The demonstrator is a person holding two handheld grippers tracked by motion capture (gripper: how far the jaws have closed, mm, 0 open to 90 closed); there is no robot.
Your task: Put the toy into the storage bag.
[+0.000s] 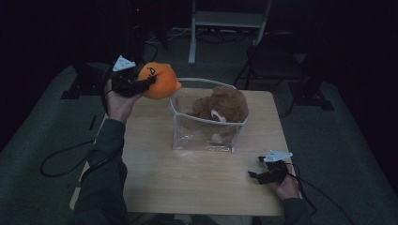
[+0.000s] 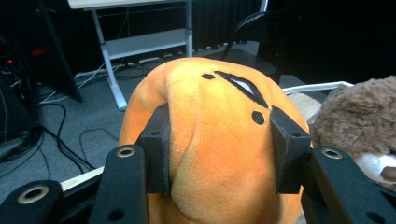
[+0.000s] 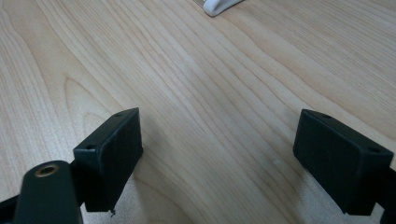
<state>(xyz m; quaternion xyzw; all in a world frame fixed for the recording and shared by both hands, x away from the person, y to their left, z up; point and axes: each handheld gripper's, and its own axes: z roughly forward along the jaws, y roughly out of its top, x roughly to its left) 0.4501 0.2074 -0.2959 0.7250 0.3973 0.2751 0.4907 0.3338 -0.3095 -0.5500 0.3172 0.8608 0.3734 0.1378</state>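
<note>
An orange plush toy with black face marks is held up in the air left of a clear plastic bag. My left gripper is shut on the orange plush toy, its black jaws pressing into both sides. A brown teddy bear sits inside the bag, and its fur shows at the right of the left gripper view. My right gripper rests low at the table's front right, open, with bare wood between its jaws.
The wooden table has bare room in front of the bag. A black chair and a white desk frame stand beyond the far edge. Cables lie on the grey floor. A white bag corner shows far ahead.
</note>
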